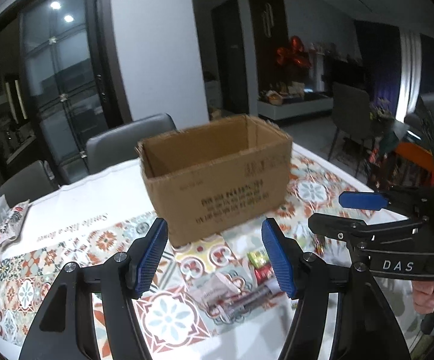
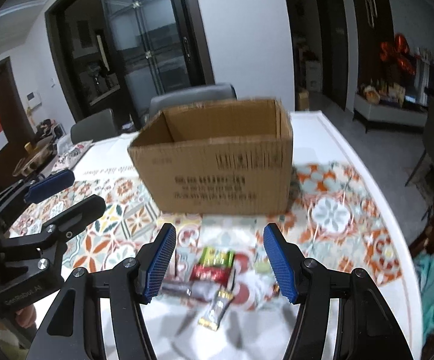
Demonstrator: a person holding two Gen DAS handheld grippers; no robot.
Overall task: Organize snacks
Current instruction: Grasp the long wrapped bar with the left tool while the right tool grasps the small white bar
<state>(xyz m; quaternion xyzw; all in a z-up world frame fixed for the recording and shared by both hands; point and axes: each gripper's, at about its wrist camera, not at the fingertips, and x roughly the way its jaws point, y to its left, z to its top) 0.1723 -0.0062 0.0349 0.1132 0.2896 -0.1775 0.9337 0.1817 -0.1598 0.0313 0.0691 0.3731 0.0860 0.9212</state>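
An open brown cardboard box point(image 1: 217, 177) stands on the patterned tablecloth; it also shows in the right wrist view point(image 2: 217, 162), and its inside looks empty as far as I see. Several small snack packets lie in front of it: a green and red pack point(image 2: 215, 262), a silver-gold bar point(image 2: 218, 309) and a clear wrapped pack point(image 1: 232, 297). My left gripper point(image 1: 217, 255) is open above the cloth before the box. My right gripper point(image 2: 220, 261) is open above the snack pile. Each gripper shows in the other's view: the right one point(image 1: 352, 210) and the left one point(image 2: 63, 192).
Grey chairs point(image 1: 126, 141) stand behind the table. A crumpled printed bag point(image 1: 9, 222) lies at the table's left end. The white table edge point(image 2: 376, 192) curves on the right, with a floor and a sideboard beyond.
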